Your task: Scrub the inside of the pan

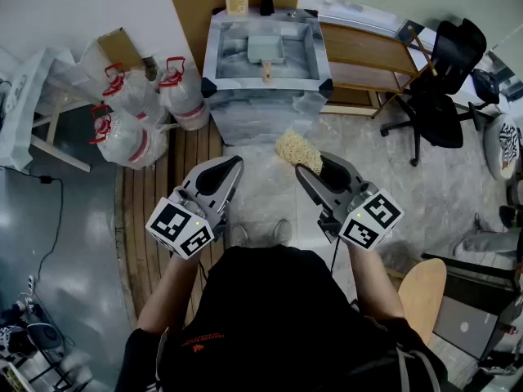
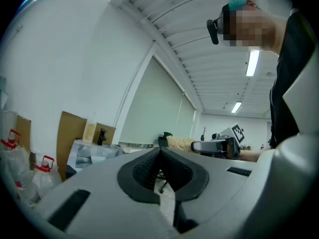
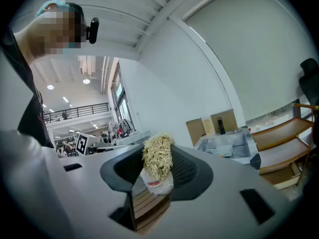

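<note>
Bare floor lies open between the fingertips and the sink's front edge. The pan sits inside, well ahead of them. The 2 grippers point forward side by side: left gripper pressed together, empty; right gripper clamping a fibrous scrubber.

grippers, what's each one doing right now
Left gripper: shut, nothing between its jaws.
Right gripper: shut on a pale yellow fibrous scrubbing pad.
</note>
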